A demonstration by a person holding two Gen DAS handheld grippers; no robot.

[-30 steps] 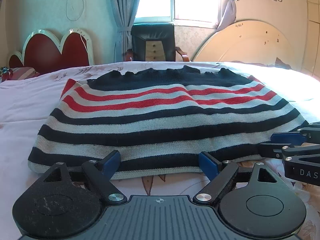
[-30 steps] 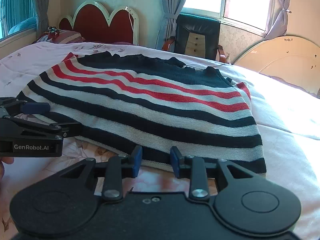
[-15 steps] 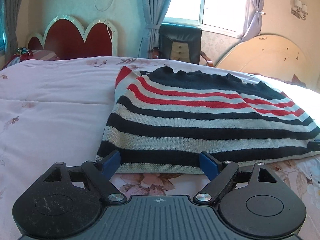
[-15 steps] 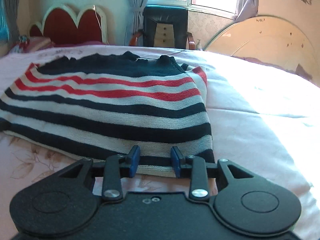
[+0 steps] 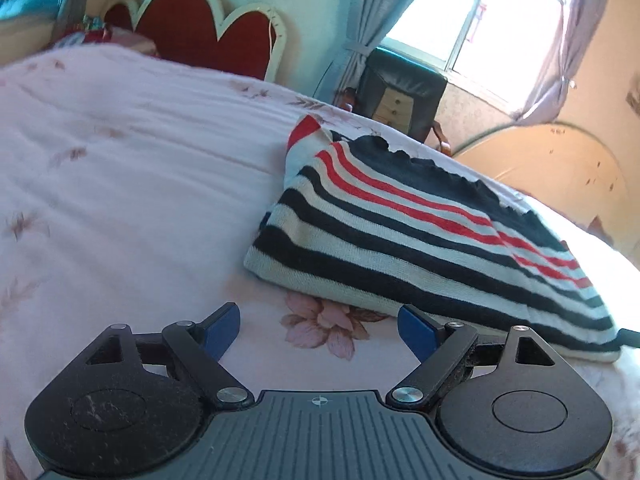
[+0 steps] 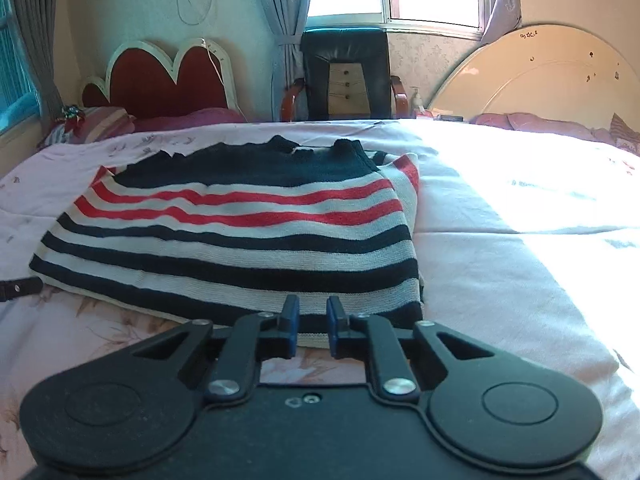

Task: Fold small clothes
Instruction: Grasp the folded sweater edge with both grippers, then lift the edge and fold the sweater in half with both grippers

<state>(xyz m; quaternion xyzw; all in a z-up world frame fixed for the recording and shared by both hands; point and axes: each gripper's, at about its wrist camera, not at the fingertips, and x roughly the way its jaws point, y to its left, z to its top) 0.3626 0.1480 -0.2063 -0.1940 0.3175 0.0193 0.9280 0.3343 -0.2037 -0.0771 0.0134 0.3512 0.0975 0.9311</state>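
- Striped sweater lies flat on the bed, hem nearest both cameras, dark neckline toward the headboard
- Right tool: jaws have just been closing, now a narrow gap; they sit at the hem near the sweater's right corner. Cloth edge shows between the pads, but I cannot tell whether they actually pinch it
- Left tool: jaws wide apart, holding nothing, over bare floral sheet just short of the hem; sweater's left corner sits ahead and slightly left of centre
- Step in hand, by my read: take both hem corners to fold the bottom up toward the neckline
- Doing it well:
  - left tool needs to slide forward so the hem edge goes fully between the pads before closing; grab right at the corner, not mid-hem
  - catch both knit layers, else the back layer stays behind and the fold skews
  - confirm the right pinch has cloth before lifting; knit is thick, a shallow bite may slip
  - lift both corners together, level, keep the hem taut between tools, lay it parallel to the stripes
- Risk: dragging the bed sheet up with the hem
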